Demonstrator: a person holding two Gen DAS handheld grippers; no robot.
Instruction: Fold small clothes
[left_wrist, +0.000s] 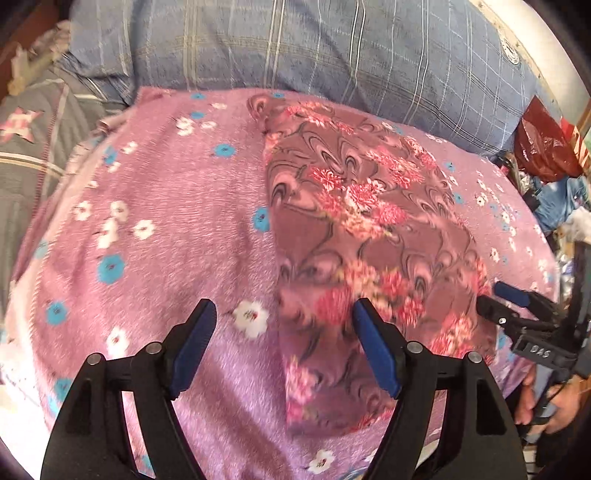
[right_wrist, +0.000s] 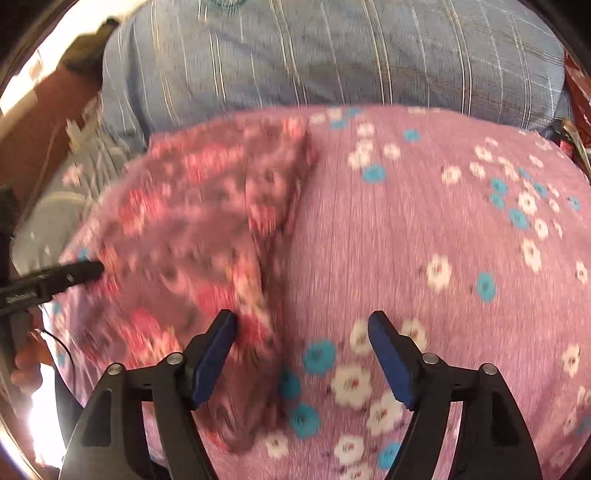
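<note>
A small mauve cloth with pink flowers and swirl print (left_wrist: 354, 229) lies in a long strip on a pink fleece blanket (left_wrist: 166, 236). My left gripper (left_wrist: 284, 314) is open and empty, straddling the cloth's left edge near its near end. My right gripper (right_wrist: 303, 321) is open and empty, over the cloth's right edge (right_wrist: 207, 229) and the blanket (right_wrist: 424, 221). The right gripper also shows in the left wrist view (left_wrist: 491, 295) at the cloth's right side. The left gripper (right_wrist: 92, 269) shows in the right wrist view at the cloth's left side.
A blue plaid pillow (left_wrist: 295, 48) lies behind the blanket, also seen in the right wrist view (right_wrist: 332, 55). A grey plaid sheet (left_wrist: 33, 158) is at left. A red bag (left_wrist: 543, 147) and clutter sit at the right edge.
</note>
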